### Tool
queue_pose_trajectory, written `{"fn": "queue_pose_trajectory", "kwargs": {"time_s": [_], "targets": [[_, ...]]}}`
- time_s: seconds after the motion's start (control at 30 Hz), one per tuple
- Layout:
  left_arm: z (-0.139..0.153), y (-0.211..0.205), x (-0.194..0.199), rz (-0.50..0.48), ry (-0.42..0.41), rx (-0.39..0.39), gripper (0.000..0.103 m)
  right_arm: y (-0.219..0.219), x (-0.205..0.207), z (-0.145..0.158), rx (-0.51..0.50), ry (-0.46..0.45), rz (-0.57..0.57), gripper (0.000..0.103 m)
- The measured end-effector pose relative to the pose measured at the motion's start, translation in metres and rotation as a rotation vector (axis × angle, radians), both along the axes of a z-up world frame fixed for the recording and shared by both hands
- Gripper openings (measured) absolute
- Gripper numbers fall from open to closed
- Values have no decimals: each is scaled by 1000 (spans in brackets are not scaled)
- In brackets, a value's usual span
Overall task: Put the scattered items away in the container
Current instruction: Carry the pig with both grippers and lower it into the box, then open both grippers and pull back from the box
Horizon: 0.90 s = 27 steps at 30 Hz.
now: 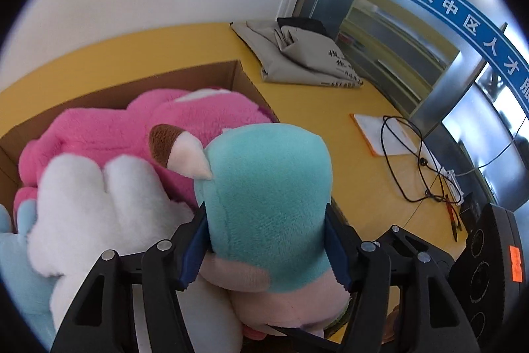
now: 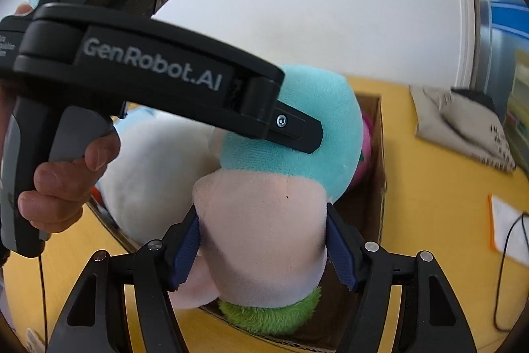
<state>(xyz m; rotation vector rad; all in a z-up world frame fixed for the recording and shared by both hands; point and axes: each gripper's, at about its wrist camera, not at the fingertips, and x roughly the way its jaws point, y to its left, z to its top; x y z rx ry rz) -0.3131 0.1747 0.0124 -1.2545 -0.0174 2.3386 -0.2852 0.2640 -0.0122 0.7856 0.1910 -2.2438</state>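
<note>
Grippers [image 1: 264, 240] clamping plush [image 2: 264, 220] over box rim [image 2: 380, 154]

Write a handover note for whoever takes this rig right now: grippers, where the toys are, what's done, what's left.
Left gripper: shut on the teal plush, on its teal end.
Right gripper: shut on the same plush, on its pale pink part.
The plush hangs over the box, not yet released.
Done: pink plush and white plush lie in the box.
Left: lower the teal plush in and open both grippers. No other loose toys show in either view.
</note>
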Motion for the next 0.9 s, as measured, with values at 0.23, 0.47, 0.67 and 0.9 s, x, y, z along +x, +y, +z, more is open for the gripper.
{"fn": "queue_pose_trajectory", "kwargs": {"time_s": [0.23, 0.47, 0.67, 0.9], "targets": [[-16, 14, -2, -10, 6, -88, 78, 12, -11, -15, 47, -101, -22, 76], [13, -4, 14, 62, 86, -55, 80, 17, 10, -19, 58, -144, -24, 91], [75, -55, 79, 135, 255, 17, 78, 46, 47, 2, -44, -146, -114, 102], [87, -112, 188, 273, 358, -96, 79, 70, 108, 20, -171, -158, -212, 103]]}}
